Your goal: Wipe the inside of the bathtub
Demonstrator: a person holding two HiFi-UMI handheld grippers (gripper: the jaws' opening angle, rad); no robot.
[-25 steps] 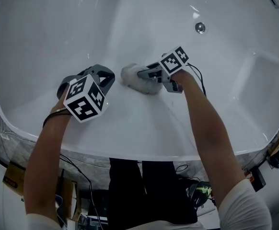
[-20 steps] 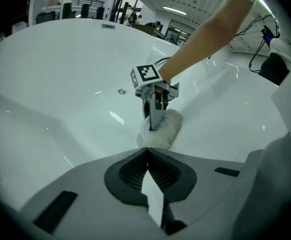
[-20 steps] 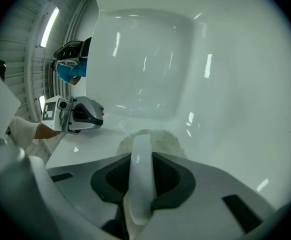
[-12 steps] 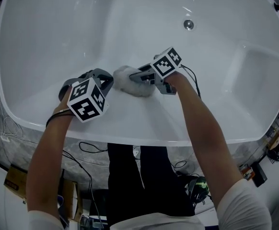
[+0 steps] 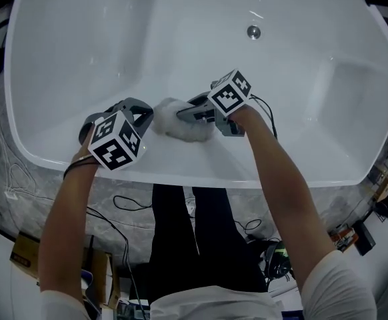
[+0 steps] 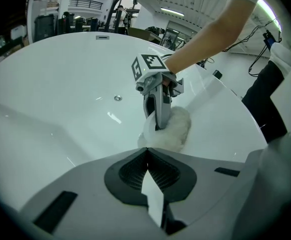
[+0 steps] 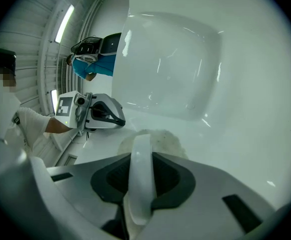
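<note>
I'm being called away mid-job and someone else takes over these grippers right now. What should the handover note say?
Right gripper: shut on the white fluffy cloth, pressing it against the near inner wall of the glossy white bathtub.
Left gripper: shut, empty, close beside the cloth.
Done: cannot tell; the tub shows no wiped or dirty patches.
Left: judging by where the cloth sits, probably the floor around the round metal drain and the far walls.

The bathtub (image 5: 114,39) floor lies open toward the drain (image 5: 253,31) and far wall. At the near wall, the left gripper (image 5: 145,113) crowds the cloth's (image 5: 169,126) left side.
</note>
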